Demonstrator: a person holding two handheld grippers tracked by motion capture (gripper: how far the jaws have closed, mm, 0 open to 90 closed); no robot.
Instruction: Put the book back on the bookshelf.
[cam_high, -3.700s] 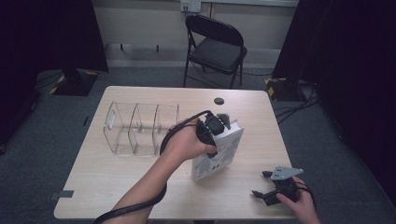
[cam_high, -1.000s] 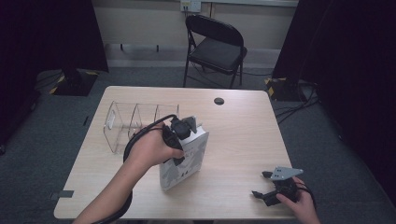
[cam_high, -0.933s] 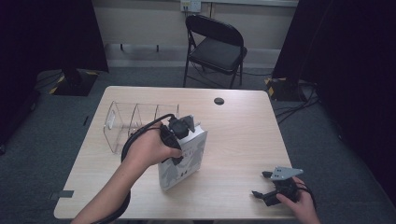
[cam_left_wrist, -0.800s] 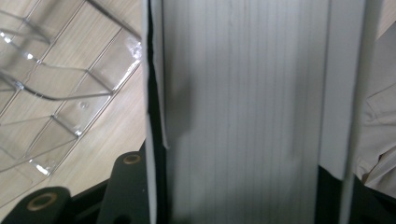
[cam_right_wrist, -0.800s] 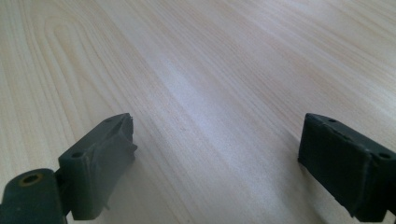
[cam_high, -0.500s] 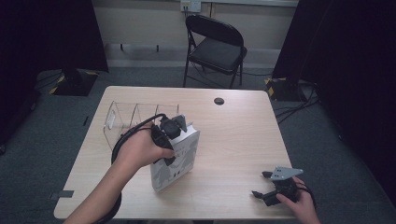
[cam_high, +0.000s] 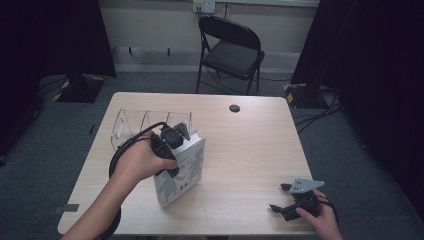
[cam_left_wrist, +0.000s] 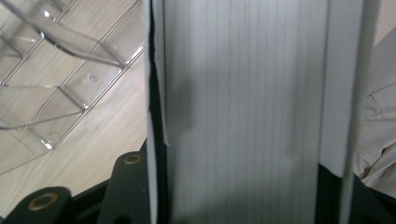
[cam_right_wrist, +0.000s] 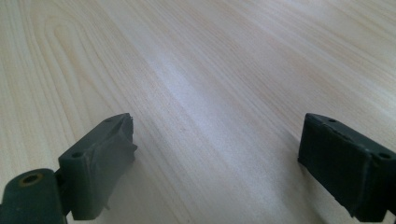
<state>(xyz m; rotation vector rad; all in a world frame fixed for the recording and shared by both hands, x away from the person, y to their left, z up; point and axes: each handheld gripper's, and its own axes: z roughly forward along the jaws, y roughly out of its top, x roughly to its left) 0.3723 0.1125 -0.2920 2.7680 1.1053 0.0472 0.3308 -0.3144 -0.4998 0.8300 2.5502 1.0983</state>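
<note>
We see the left gripper (cam_high: 176, 140) clamped on the white book (cam_high: 181, 172), now carried leftward beside the clear organizer (cam_high: 131, 120). The right gripper (cam_right_wrist: 217, 163) rests unmoved, jaws apart, gripping nothing.

White book (cam_left_wrist: 243, 107) between tongs (cam_left_wrist: 238, 186)

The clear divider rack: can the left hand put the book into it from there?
Probably yes. The left gripper grips the book right beside the clear rack, with nothing between them.
</note>
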